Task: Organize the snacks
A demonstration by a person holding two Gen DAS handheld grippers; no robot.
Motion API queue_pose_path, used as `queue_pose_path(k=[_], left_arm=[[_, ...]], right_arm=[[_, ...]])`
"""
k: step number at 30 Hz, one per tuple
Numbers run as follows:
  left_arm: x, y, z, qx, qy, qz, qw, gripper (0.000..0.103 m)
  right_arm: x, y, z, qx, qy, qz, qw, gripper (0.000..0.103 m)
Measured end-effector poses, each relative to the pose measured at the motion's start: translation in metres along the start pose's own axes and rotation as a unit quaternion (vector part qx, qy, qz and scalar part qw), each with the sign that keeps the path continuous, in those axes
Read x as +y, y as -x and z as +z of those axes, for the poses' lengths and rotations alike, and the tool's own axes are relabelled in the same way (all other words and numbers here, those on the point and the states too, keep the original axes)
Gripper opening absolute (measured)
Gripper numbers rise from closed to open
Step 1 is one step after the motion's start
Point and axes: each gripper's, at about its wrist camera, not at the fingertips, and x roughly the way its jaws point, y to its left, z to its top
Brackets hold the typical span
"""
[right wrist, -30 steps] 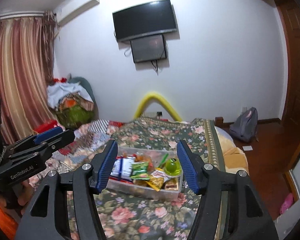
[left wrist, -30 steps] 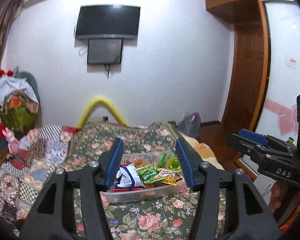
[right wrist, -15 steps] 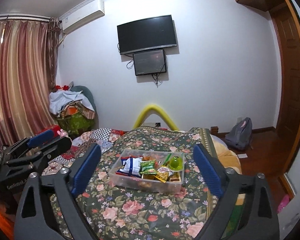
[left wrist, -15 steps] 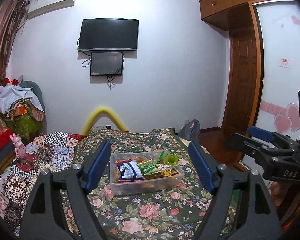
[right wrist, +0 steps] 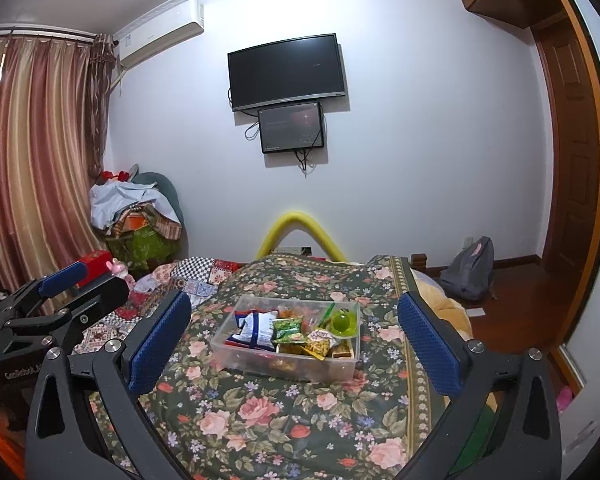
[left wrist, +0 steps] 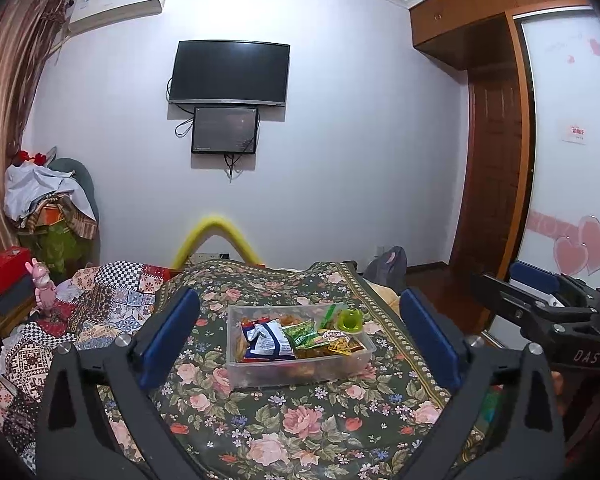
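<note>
Two hand-held grippers, left hand-held gripper (left wrist: 300, 340) and right hand-held gripper (right wrist: 294, 334), spread wide, holding nothing. Clear plastic snack box (left wrist: 296, 368) on soft flowery bed (left wrist: 284, 432); push could tip it.

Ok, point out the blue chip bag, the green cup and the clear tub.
blue chip bag (left wrist: 266, 338), left wrist view, bag's front
green cup (right wrist: 343, 323), right wrist view, its dome
clear tub (right wrist: 256, 364), right wrist view, near wall

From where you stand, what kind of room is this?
Most likely a home bedroom: a bed with a floral bedspread, a wall-mounted television, and a wooden wardrobe. A clear snack box sits on the bed.
</note>
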Motion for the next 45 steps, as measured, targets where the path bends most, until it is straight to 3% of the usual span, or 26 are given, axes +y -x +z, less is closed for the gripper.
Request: queue_pose_path(k=[45], left_arm=[[-0.0033, 0.0025, -0.0071, 0.000, -0.006, -0.011, 0.9999, 0.102]], right_arm=[[0.0023, 0.0054, -0.0007, 0.000, 0.006, -0.012, 1.000, 0.103]])
